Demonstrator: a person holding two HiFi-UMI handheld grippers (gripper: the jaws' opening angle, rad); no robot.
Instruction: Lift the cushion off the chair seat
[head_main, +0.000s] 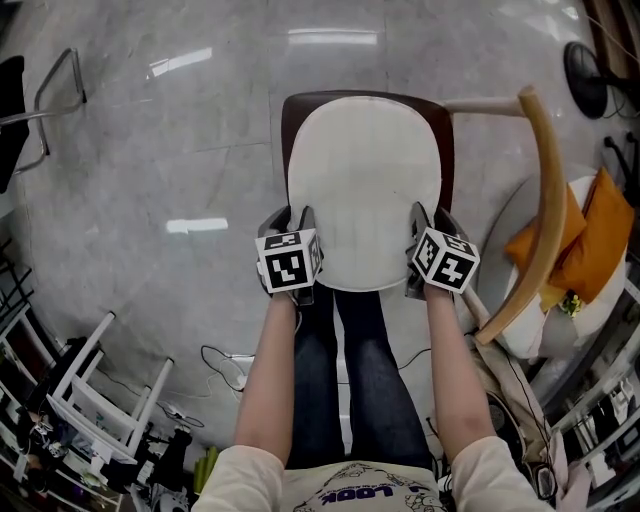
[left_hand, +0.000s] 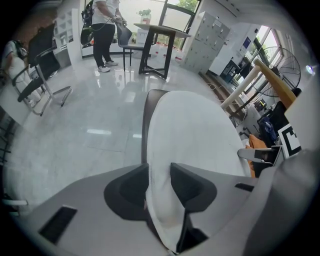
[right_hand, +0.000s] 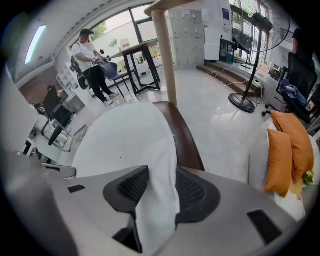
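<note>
L gripper (head_main: 290, 220) jaws clenched on cushion (head_main: 365, 180) left edge; R gripper (head_main: 432, 216) jaws clenched on cushion right edge; chair seat (head_main: 286, 118) under cushion.

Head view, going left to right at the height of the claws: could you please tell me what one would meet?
The left claw, white cushion, right claw, curved wooden rail, orange pillows.
</note>
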